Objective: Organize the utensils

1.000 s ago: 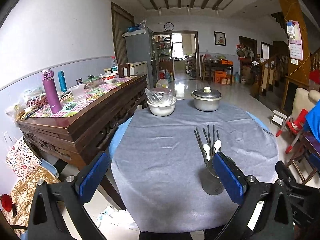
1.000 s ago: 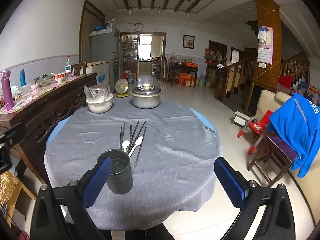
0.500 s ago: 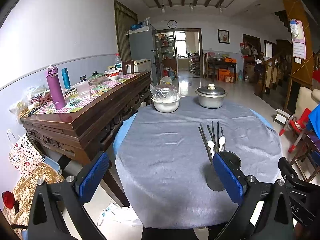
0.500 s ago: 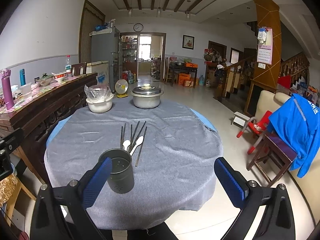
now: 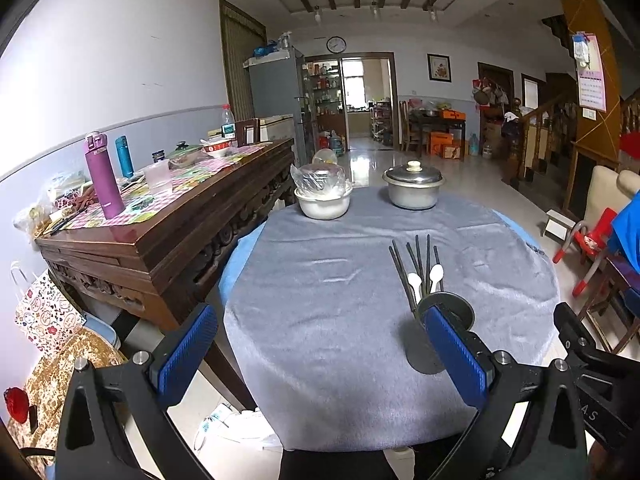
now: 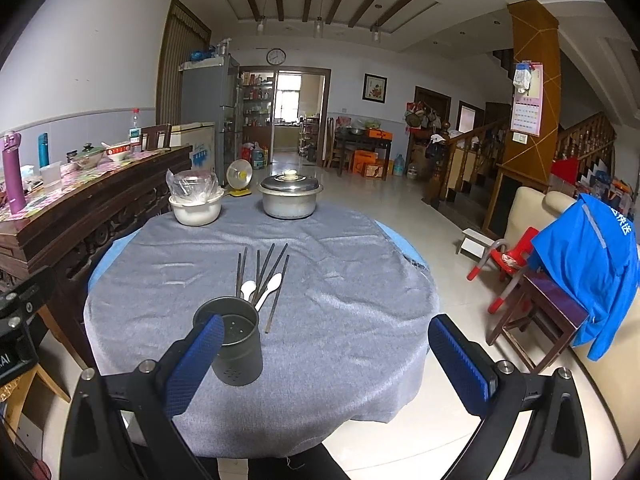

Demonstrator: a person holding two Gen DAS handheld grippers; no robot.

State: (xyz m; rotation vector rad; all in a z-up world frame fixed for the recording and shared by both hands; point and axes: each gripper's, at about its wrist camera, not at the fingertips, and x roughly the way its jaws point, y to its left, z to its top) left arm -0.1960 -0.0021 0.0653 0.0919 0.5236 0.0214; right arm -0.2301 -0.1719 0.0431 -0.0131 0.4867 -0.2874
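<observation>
Both tools eased closer, right tool (image 6: 326, 356) and left tool (image 5: 320, 350) wide, holder (image 6: 232, 344) by right tool's left finger, perhaps apart.

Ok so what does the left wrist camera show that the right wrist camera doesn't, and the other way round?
Only the left wrist view shows the floral bag beside the wooden sideboard.

Only the right wrist view shows the utensil holder unobstructed, its inside empty, and the whole blue jacket on the chair.

Both show the chopsticks, two white spoons, lidded pot and covered bowl on the grey cloth, with both grippers open.
</observation>
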